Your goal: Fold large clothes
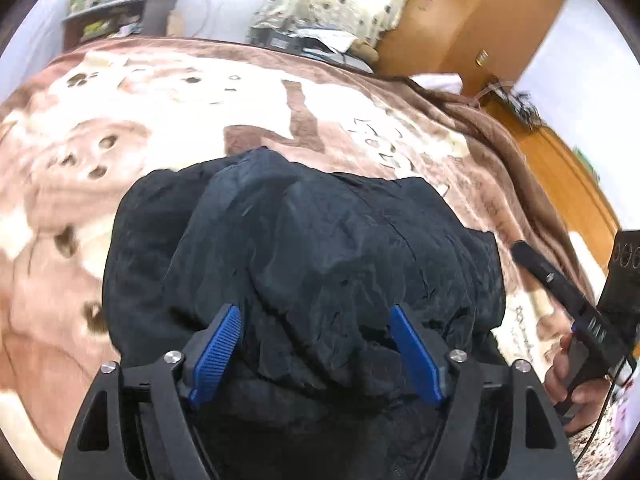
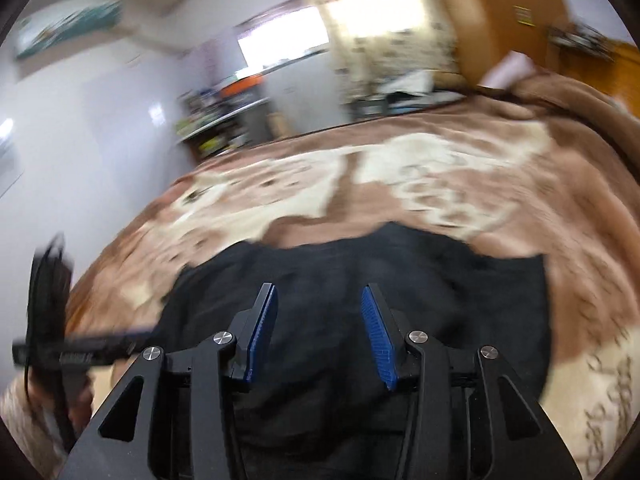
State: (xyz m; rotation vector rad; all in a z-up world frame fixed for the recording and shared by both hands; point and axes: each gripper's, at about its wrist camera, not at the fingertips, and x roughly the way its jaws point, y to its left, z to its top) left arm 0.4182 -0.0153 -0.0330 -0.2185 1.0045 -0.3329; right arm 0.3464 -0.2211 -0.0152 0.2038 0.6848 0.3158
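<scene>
Both the left gripper (image 1: 316,320) and the right gripper (image 2: 318,304) have matte black frames, ribbed blue pads (image 1: 216,350) and silver round-headed screws (image 2: 223,337) at the pivots. A thin black cable (image 2: 60,412) trails from the handle.

Both wrist views look steeply down (close) on the dark garment (image 1: 304,248).

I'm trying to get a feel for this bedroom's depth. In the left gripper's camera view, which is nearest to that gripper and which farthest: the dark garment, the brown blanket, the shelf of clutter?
1. Dark garment: right under the left gripper, filling the lower middle.
2. Brown blanket: spread over the bed beyond and around the garment.
3. Shelf of clutter: against the far wall, upper left.
</scene>
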